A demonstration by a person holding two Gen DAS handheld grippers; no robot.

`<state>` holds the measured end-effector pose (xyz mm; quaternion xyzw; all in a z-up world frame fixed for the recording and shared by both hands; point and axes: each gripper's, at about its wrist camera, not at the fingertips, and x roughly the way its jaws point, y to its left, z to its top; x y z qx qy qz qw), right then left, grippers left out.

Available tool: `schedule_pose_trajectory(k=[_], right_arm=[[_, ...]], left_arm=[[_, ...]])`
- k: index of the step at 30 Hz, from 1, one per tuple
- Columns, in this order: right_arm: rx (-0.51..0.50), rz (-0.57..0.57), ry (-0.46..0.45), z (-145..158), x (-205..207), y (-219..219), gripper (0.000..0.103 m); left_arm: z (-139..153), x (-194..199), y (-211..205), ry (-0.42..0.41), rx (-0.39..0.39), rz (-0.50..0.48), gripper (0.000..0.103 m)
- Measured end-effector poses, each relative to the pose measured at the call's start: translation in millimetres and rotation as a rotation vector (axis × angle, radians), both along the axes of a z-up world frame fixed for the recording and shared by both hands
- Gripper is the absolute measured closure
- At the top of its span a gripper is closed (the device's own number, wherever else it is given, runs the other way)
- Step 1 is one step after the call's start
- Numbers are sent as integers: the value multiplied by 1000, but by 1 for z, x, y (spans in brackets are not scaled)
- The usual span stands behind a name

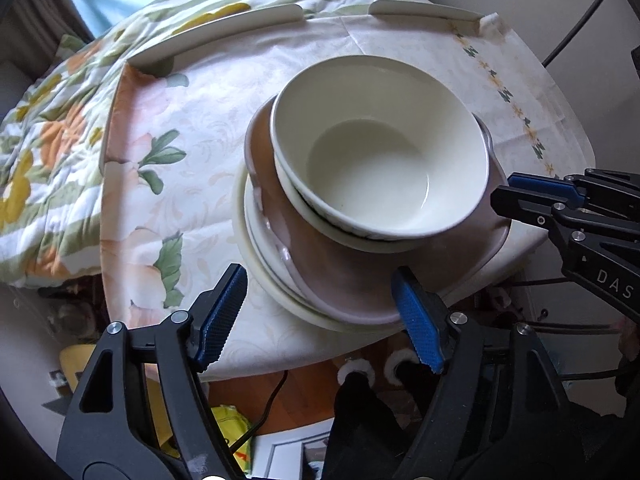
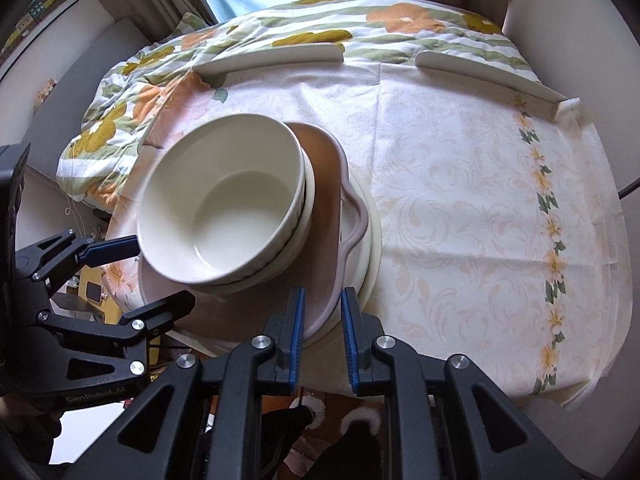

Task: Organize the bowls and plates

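Stack status: the dishes look gathered into one pile near the front edge of your worktop (image 2: pixel 460 184), which is covered with a pale patterned cloth. From the bottom up: a cream plate (image 1: pixel 256 276), a pink plate with a wavy rim (image 1: pixel 352 280), then two nested bowls, the white bowl (image 1: pixel 380 160) sitting inside a lower bowl (image 1: pixel 360 240) of which only the rim shows. The bowls sit off-centre on the pink plate, toward your left in the right wrist view.

Your left hand-held gripper (image 1: pixel 320 316) has its jaws spread wide, one pad on each side of the near rim of the plates, above it and not pressing on anything. No dish is carried.

Your right hand-held gripper (image 2: pixel 322 336) has its jaws drawn almost together, a narrow slit between the pads, with nothing between them. It hangs over the near edge of the plates (image 2: pixel 344 280).

Judgement: the stacking appears done or nearly so; no loose plate or bowl shows elsewhere on the cloth. The two long white curved pieces (image 2: pixel 272 58) at the far edge may be parts of the worktop; cannot tell.

Left to do, possibly: centring the bowls on the plates and moving the pile back from the edge, since the cream plate sits close to it.
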<state>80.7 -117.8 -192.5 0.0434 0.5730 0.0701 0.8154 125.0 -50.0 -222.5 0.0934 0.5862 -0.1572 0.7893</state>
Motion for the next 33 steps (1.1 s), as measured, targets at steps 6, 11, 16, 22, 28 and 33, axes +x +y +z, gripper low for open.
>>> schedule_pose_trajectory(k=[6, 11, 16, 22, 28, 33], right_arm=[[17, 17, -143, 58, -39, -8, 87], [-17, 2, -324, 124, -85, -23, 87], [-17, -74, -504, 181, -130, -46, 20], [-82, -179, -666, 219, -172, -51, 9], [-117, -220, -752, 232, -192, -43, 8], [-127, -223, -780, 234, -198, -38, 8]], left_arm=[[61, -42, 7, -126, -65, 126, 30], [147, -92, 0, -378, -120, 211, 25], [210, -147, -5, -626, -187, 267, 0], [245, -179, -3, -757, -207, 265, 0], [254, -198, 2, -814, -193, 244, 0], [253, -205, 3, -834, -195, 238, 0]])
